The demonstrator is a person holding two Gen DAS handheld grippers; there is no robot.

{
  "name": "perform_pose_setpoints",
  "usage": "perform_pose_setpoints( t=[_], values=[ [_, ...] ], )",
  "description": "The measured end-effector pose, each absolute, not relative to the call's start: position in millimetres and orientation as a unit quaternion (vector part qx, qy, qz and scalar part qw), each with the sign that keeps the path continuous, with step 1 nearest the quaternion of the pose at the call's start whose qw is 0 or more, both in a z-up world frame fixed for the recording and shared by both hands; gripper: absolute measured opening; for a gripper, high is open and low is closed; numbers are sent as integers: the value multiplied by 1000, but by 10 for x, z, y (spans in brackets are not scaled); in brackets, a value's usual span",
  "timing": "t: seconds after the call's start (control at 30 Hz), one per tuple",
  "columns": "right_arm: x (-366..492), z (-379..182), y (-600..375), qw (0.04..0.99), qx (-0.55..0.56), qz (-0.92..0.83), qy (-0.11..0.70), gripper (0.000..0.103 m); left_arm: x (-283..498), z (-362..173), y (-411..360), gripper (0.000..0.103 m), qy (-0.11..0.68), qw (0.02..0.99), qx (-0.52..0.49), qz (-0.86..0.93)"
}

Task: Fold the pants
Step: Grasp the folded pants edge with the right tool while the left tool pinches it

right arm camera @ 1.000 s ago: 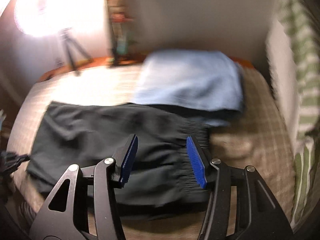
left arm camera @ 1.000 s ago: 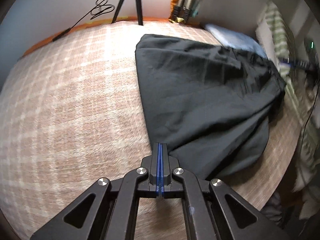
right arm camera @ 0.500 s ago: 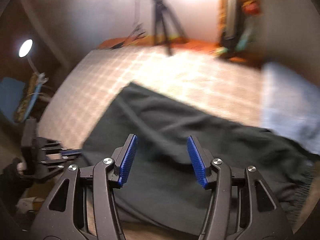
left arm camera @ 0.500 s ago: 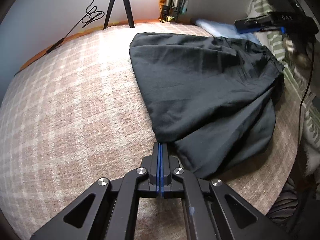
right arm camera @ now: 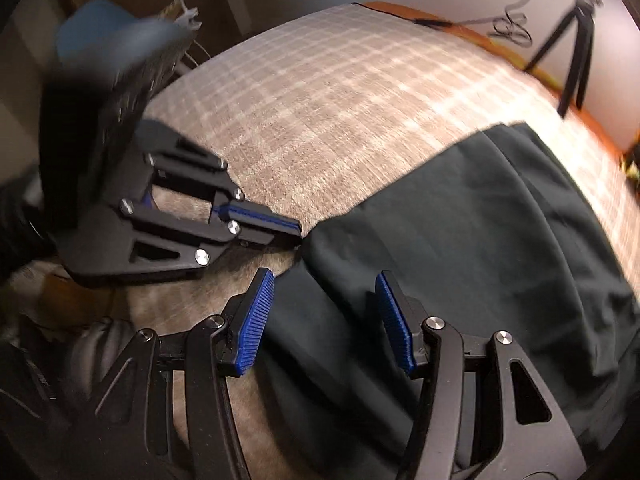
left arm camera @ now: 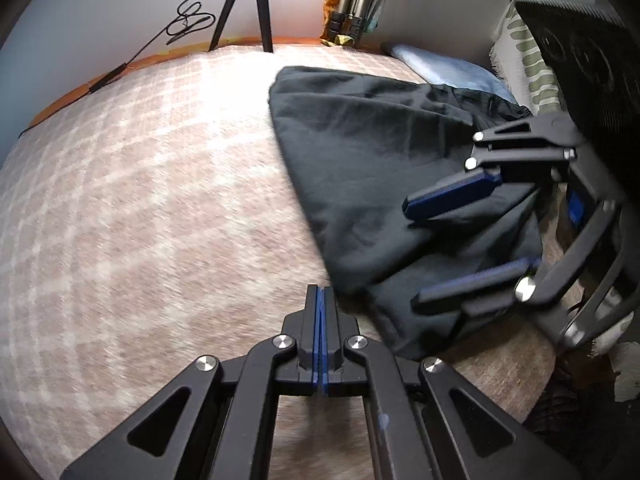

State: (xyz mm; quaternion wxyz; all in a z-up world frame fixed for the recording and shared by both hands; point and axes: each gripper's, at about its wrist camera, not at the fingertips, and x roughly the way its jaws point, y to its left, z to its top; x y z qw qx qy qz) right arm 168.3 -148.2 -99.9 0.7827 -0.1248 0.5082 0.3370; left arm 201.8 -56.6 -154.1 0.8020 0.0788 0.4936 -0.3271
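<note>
Left gripper (left arm camera: 321, 300): jaws are pressing fully together, tip sitting at the near corner of the black pants (left arm camera: 384, 184); whether a fold of cloth is caught between the pads cannot be told. Right gripper (right arm camera: 324, 320): jaws are standing apart, blue pads (right arm camera: 256, 320) hovering over the near edge of the pants with cloth lying below the gap, nothing pinched. Black pants: lying spread on the plaid bed cover (left arm camera: 140, 208), wrinkled, one layer folded over another, occupying the right half in the left wrist view. Light blue folded cloth (left arm camera: 444, 68): resting at the far end, just beyond the pants. Tripod (left arm camera: 256, 4): standing past the far edge of the bed, a cable (left arm camera: 188, 24) trailing beside it.
</note>
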Motion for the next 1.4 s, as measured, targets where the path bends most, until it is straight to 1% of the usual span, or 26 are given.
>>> perform_pose_setpoints(
  t=[0.1, 0.23, 0.33, 0.4, 0.53, 0.67, 0.77, 0.83, 0.9, 0.97, 1.13, 1.4],
  values=[
    [1621, -1010, -1342, 787, -163, 338, 489, 56, 2184, -1443, -484, 0, 490, 805, 78, -327],
    [1606, -1053, -1243, 790, -206, 330, 474, 55, 2624, -1237, -457, 0, 481, 806, 63, -339],
    [1598, -1132, -1185, 791, -228, 319, 470, 47, 2944, -1136, -580, 0, 476, 804, 66, -351],
    [1602, -1164, -1177, 792, -233, 316, 468, 45, 3133, -1091, -740, 0, 471, 800, 72, -365],
    [1606, -1183, -1174, 793, -237, 311, 467, 43, 3449, -1144, -1103, 0, 484, 779, 83, -391],
    [1594, -1179, -1169, 793, -243, 309, 465, 39, 3667, -1263, -1345, 0, 503, 754, 75, -415],
    [1608, -1176, -1191, 792, -240, 311, 467, 36, 3761, -1359, -1463, 0, 517, 740, 101, -419],
    [1611, -1173, -1204, 793, -239, 311, 467, 31, 3805, -1440, -1501, 0, 527, 737, 124, -405],
    [1600, -1169, -1227, 797, -241, 304, 462, 15, 3843, -1516, -1531, 0, 537, 731, 132, -399],
    [1639, -1156, -1277, 799, -225, 305, 467, 11, 3870, -1564, -1559, 0, 543, 725, 134, -402],
    [1704, -1079, -1407, 800, -187, 319, 473, 9, 3926, -1575, -1648, 0, 546, 719, 146, -405],
    [1599, -712, -1653, 807, -159, 344, 453, 8, 3955, -1596, -1762, 0, 545, 713, 167, -408]
  ],
)
